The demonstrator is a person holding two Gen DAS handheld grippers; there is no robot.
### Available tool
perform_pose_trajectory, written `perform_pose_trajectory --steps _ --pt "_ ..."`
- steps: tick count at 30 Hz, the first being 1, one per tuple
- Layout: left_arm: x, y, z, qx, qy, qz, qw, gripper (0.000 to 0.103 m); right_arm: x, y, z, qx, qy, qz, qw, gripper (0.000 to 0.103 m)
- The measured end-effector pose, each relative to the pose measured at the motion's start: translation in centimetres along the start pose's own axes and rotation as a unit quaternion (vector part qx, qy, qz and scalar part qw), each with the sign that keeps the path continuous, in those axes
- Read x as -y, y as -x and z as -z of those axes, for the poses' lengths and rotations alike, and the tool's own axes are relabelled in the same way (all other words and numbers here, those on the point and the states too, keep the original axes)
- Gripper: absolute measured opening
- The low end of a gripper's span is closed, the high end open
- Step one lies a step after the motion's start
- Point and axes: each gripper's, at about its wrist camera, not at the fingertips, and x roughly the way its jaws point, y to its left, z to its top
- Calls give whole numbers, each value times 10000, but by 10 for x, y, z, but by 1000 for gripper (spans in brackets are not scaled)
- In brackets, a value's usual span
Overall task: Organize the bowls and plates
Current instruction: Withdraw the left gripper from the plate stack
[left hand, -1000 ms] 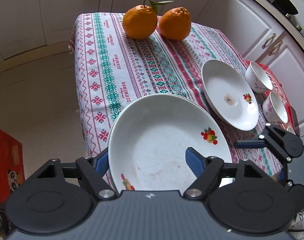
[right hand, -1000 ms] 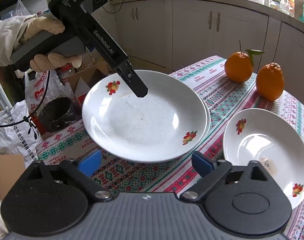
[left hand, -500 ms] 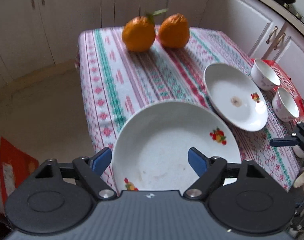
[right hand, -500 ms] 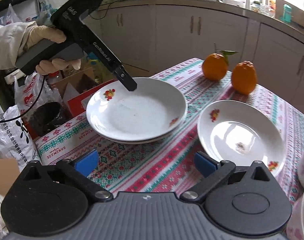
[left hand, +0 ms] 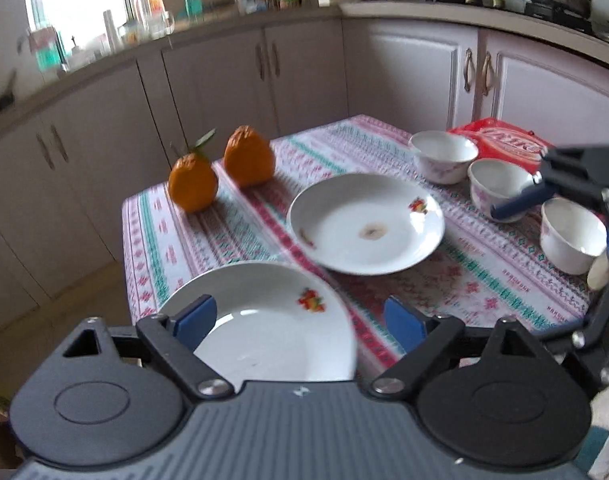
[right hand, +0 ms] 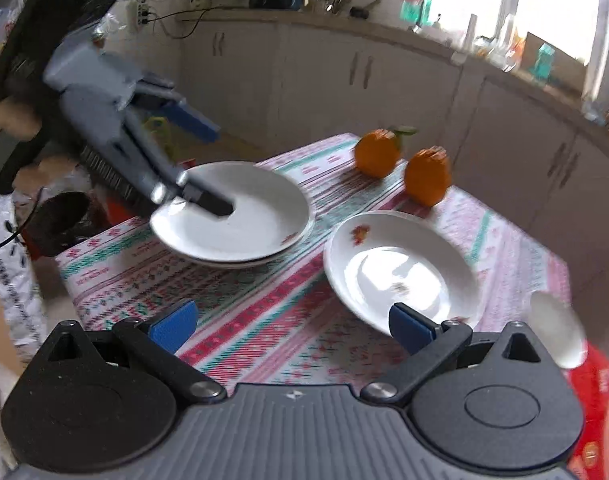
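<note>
Two white plates lie stacked [right hand: 232,220] at the table's near-left corner; the top plate [left hand: 264,320] shows below my left gripper [left hand: 300,320]. The left gripper [right hand: 206,164] hovers over the stack's rim. Its jaws are opening, and its pads press on nothing. A third white plate [left hand: 364,224] [right hand: 400,272] with a brown spot lies alone mid-table. Beyond it stand three small white bowls [left hand: 444,156] [left hand: 500,188] [left hand: 572,236]. My right gripper [right hand: 292,326] stands open above the cloth, its right pad close to the lone plate's rim.
Two oranges [left hand: 192,182] [left hand: 250,158] sit at the far edge of the patterned tablecloth [left hand: 504,272]. A red packet [left hand: 504,140] lies behind the bowls. Kitchen cabinets surround the table. Bags and boxes crowd the floor on the left in the right wrist view.
The left gripper has let go of the top plate, widened its jaws, and lifted and rolled away from the stack. The right gripper has drawn back and up, toward the lone plate.
</note>
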Motion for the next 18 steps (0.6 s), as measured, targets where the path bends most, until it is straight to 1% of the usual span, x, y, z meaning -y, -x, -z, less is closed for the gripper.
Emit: perform_pose_trajectory --steps 1,4,6,9,12,15,16,18 --pt "10 3 2 125 24 -17 9999 91 2 6 0 33 35 37 10000 103" --pt "29 5 5 277 293 -68 9992 92 13 20 -1 126 36 130 9998 103" --pt "44 4 9 408 369 -309 9980 93 24 29 -3 162 -7 165 9997 103" --pt "63 -3 13 432 604 -494 9960 93 40 41 -7 216 -94 174 9996 103" --pt "76 -13 16 486 942 -411 9935 93 55 47 -14 230 -101 139 9996 103" --pt "90 -27 18 610 1063 -418 9916 93 69 48 -23 186 -103 118 9997 103" --pt "93 -34 18 567 1113 -487 9910 93 75 47 -26 138 -122 78 9998 103" --pt "100 -45 18 488 1147 -513 9909 93 86 41 -32 20 -198 -17 9998 103"
